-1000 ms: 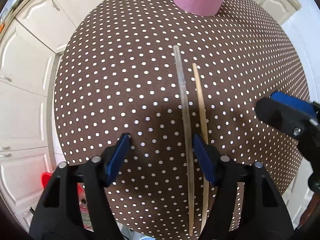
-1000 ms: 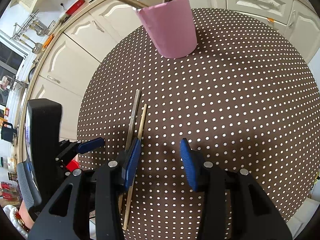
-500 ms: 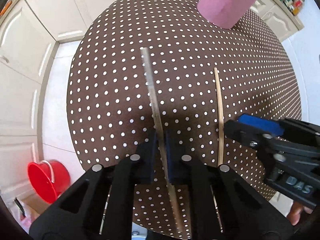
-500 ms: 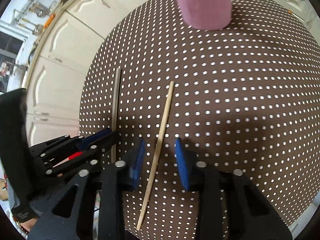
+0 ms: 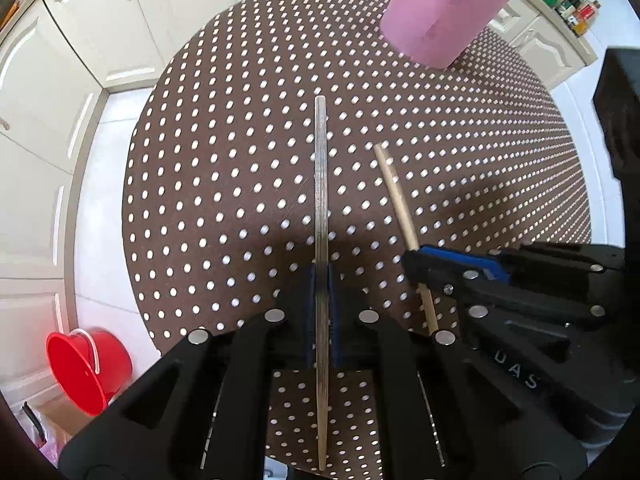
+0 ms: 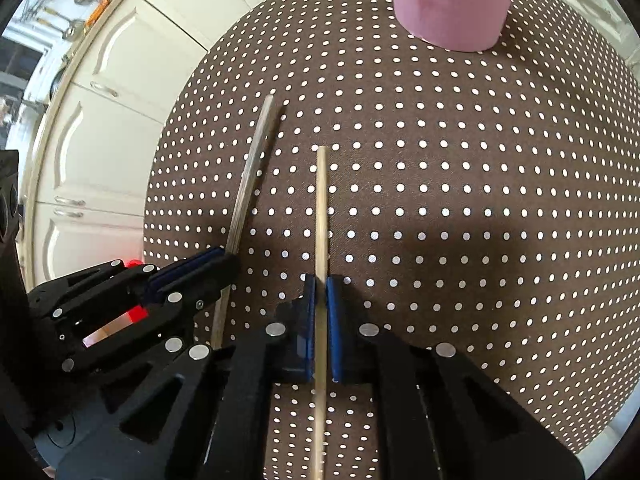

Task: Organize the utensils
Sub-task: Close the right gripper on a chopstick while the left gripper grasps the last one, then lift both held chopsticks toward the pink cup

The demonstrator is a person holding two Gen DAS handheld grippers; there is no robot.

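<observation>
My left gripper (image 5: 321, 280) is shut on a grey metal utensil handle (image 5: 321, 184) and holds it pointing away over the table. My right gripper (image 6: 321, 288) is shut on a wooden chopstick (image 6: 321, 208). In the left wrist view the right gripper (image 5: 440, 260) sits to the right, clamped on the chopstick (image 5: 394, 196). In the right wrist view the left gripper (image 6: 208, 264) sits to the left with the metal handle (image 6: 250, 176). A pink holder cup (image 5: 440, 16) with utensils in it stands at the far side; it also shows in the right wrist view (image 6: 452, 0).
The round table (image 5: 480, 152) wears a brown cloth with white dots. Cream kitchen cabinets (image 5: 60, 80) surround it. A red bucket (image 5: 86, 368) stands on the floor at the lower left. Bottles (image 5: 576, 4) sit on a counter at the far right.
A second ago both grippers were open around the two sticks. The left gripper closed on the metal handle first, then the right gripper closed on the chopstick. Both sticks now appear lifted.
</observation>
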